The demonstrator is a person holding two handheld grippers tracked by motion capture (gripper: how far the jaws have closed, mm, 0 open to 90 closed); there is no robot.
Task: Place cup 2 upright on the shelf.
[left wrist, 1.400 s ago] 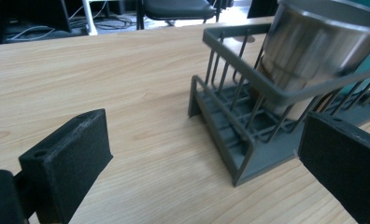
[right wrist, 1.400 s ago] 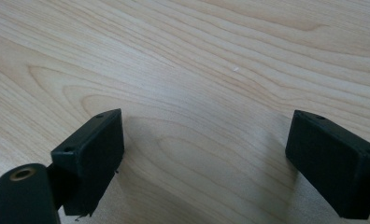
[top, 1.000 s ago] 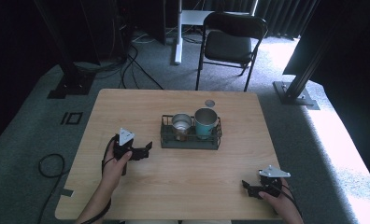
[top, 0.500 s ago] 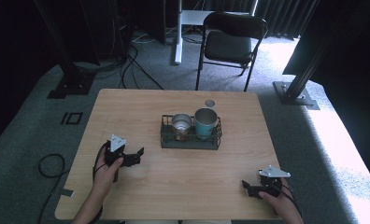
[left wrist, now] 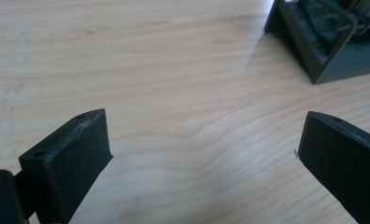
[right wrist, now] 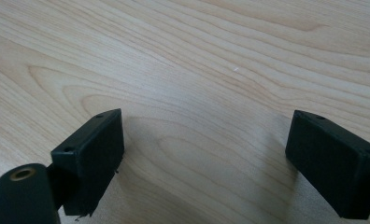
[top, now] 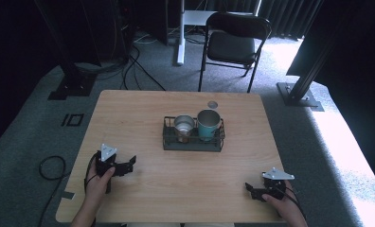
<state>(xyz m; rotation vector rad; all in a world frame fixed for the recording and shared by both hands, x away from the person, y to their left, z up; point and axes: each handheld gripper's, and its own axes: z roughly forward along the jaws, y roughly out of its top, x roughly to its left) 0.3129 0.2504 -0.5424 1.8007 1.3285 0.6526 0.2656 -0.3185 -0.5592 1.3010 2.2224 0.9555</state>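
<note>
In the high view, the contents of the dark wire-sided rectangular basket [top: 193,142] at the middle of the pale wooden table [top: 143,109] are partly hidden by its rails: a shiny steel cup [top: 183,125] stands on the left inside it and a taller teal metal tumbler [top: 208,123] just beside it on the right, their lower halves hard to make out. A small round grey disc [top: 212,104] lies on the table behind the basket; what it is cannot be told. A black folding chair [top: 233,45] stands beyond the far edge. The left gripper [top: 129,163] rests low over the near left part of the table, well apart from the basket, with bare wood between them. The right gripper [top: 250,189] sits at the near right corner, also well apart from the basket.

In the left gripper view, its two black jaws stand wide apart with nothing between them, only wood grain. The basket's corner [left wrist: 314,51] is cut off at the upper right edge, ahead and to the right of the jaws.

In the right gripper view, the jaws are likewise spread and empty over bare table [right wrist: 211,60].
</note>
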